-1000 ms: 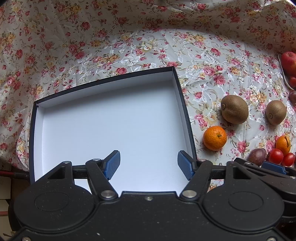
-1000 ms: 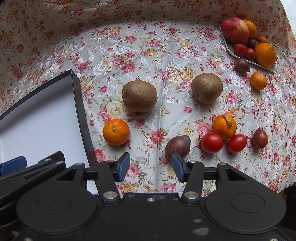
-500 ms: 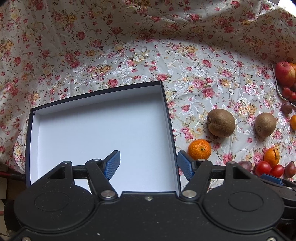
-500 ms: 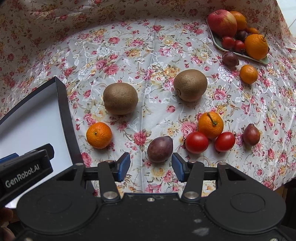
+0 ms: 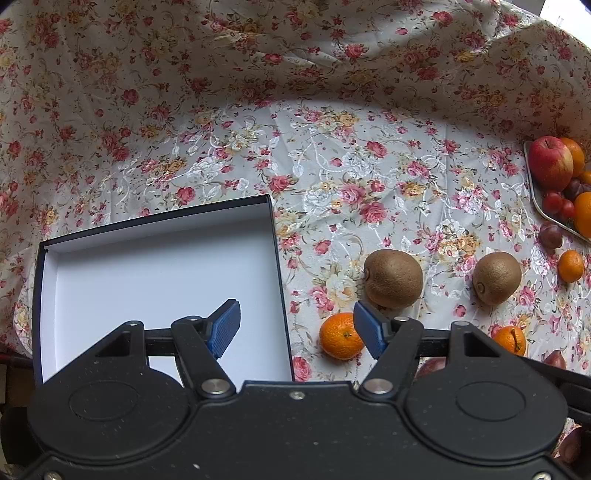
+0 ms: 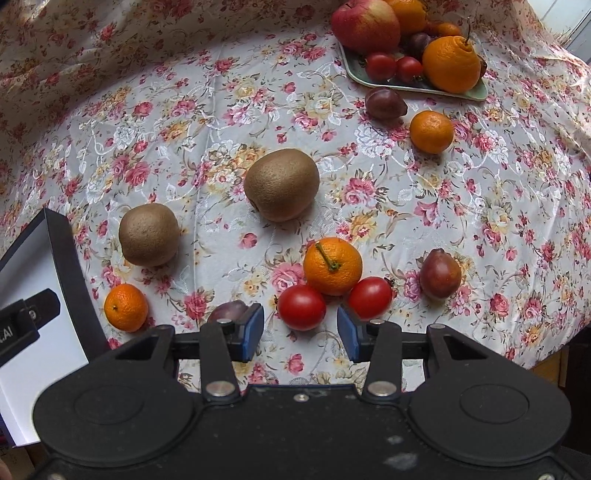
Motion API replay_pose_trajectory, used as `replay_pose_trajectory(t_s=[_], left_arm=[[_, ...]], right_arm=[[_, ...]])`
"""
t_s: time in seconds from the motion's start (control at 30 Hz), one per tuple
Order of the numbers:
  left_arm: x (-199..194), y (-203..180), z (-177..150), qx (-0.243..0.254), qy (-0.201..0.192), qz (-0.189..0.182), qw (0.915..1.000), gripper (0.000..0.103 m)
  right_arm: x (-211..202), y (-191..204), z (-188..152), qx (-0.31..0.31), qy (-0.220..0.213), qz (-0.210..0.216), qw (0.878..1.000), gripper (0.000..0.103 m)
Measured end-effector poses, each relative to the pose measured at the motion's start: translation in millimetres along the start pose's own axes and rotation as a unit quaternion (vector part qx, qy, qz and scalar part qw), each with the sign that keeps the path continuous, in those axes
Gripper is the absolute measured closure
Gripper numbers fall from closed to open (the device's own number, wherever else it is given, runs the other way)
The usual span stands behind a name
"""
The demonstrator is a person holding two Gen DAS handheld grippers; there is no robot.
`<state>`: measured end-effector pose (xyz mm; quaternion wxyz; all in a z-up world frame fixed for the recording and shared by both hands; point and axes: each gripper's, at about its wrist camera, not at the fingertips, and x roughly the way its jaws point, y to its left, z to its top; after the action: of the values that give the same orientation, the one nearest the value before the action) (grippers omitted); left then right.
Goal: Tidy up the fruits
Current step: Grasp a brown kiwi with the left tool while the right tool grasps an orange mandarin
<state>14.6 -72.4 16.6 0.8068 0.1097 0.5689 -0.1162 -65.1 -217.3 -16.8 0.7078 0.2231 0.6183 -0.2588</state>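
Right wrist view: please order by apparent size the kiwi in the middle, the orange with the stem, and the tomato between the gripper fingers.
1. Middle kiwi, largest.
2. Stemmed orange.
3. Tomato, smallest, although it lies nearest the camera, so that rank is safe.

from my right wrist view, the box (image 6: 70, 280) sits at the far left on the cloth (image 6: 480, 206). just right of it lies a mandarin (image 6: 125, 307), with a kiwi (image 6: 149, 235) behind it and a second kiwi (image 6: 281, 189) further right. two tomatoes (image 6: 301, 307) sit side by side, touching a stemmed mandarin (image 6: 332, 266) behind them. a passion fruit (image 6: 440, 273) lies to their right. the tray (image 6: 458, 94) with an apple (image 6: 365, 25) stands far back right.
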Motion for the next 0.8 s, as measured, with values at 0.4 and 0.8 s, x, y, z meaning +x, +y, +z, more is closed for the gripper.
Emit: replay_pose_trajectory(t_s=[0.4, 0.8], left_arm=[[20, -38, 21, 0.019, 0.017, -0.012, 0.9996, 0.033], [48, -62, 30, 0.042, 0.048, -0.012, 0.9979, 0.033]], right_arm=[[-9, -53, 49, 0.065, -0.08, 0.032, 0.994, 0.058], [13, -124, 96, 0.164, -0.05, 0.006, 0.985, 0.058]])
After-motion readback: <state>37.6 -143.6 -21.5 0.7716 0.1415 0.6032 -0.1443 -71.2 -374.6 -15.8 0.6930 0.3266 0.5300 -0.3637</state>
